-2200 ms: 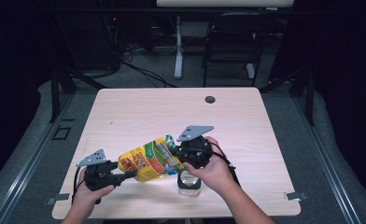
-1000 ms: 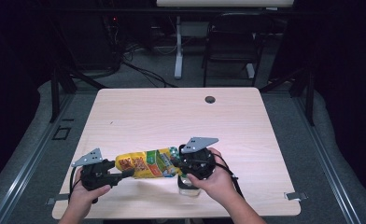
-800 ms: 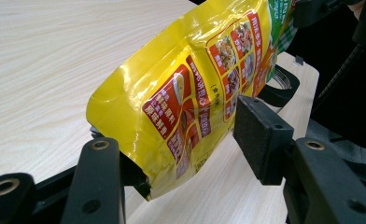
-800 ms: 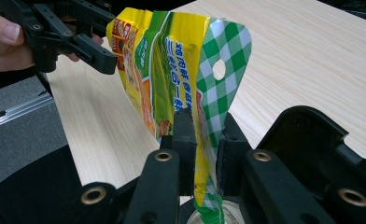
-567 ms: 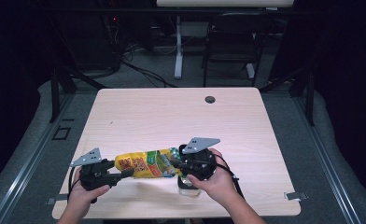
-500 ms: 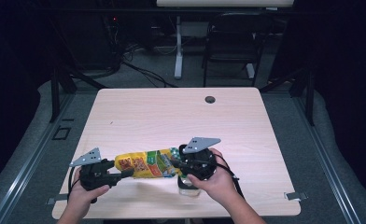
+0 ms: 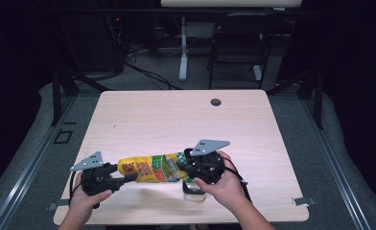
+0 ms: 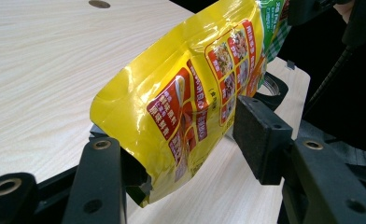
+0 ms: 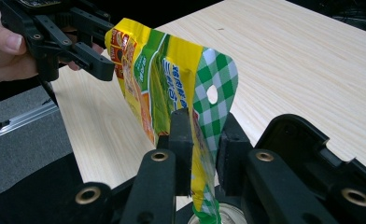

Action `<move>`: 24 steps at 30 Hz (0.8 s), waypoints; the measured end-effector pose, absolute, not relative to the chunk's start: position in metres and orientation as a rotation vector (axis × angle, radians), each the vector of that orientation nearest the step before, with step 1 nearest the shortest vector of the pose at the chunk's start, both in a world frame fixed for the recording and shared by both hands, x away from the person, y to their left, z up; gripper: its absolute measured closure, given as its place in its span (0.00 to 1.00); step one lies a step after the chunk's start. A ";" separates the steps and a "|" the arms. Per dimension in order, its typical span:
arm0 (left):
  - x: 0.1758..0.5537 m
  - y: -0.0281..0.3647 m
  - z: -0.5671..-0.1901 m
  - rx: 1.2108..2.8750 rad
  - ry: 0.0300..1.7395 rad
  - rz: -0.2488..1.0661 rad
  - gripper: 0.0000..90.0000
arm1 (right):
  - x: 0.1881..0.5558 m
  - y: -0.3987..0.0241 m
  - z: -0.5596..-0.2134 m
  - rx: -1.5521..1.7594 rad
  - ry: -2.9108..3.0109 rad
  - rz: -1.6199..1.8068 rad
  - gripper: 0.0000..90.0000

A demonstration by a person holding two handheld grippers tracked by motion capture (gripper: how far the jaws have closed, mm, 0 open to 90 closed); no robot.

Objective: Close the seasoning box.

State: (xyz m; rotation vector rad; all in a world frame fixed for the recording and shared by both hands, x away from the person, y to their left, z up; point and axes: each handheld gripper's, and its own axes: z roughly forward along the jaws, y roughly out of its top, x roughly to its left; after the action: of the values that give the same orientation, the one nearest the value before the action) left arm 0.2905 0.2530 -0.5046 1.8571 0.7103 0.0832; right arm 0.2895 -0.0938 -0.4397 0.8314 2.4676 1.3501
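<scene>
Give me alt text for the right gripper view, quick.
The right gripper pinches the green-checked top edge of a yellow snack pouch, held above a light wooden table. Farther off, the left gripper, in a hand, holds the pouch's other end. A glass jar peeks out below.

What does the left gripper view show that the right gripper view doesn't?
Left gripper view: red photo panels on the pouch near its yellow bottom end, and the grommet hole. Right gripper view: the green-checked top with its hang hole. Both: pouch, left gripper, table.
</scene>
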 end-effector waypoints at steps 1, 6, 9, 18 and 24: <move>0.290 0.253 -0.504 1.858 0.710 0.084 0.55 | 0.289 -0.094 -0.439 0.830 2.469 1.351 0.87; 0.290 0.253 -0.503 1.858 0.704 0.085 0.56 | 0.289 -0.096 -0.437 0.830 2.461 1.355 0.88; 0.290 0.253 -0.503 1.853 0.700 0.090 0.57 | 0.288 -0.098 -0.436 0.830 2.453 1.361 0.88; 0.289 0.253 -0.500 1.844 0.694 0.087 0.58 | 0.286 -0.101 -0.434 0.823 2.451 1.366 0.89; 0.288 0.253 -0.500 1.826 0.692 0.093 0.59 | 0.284 -0.103 -0.432 0.825 2.445 1.370 0.90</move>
State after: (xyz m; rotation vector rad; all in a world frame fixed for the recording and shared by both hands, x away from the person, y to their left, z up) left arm 0.2875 0.2526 -0.4996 1.8263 0.6916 0.0927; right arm 0.2841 -0.1027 -0.4318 0.8248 2.4445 1.3699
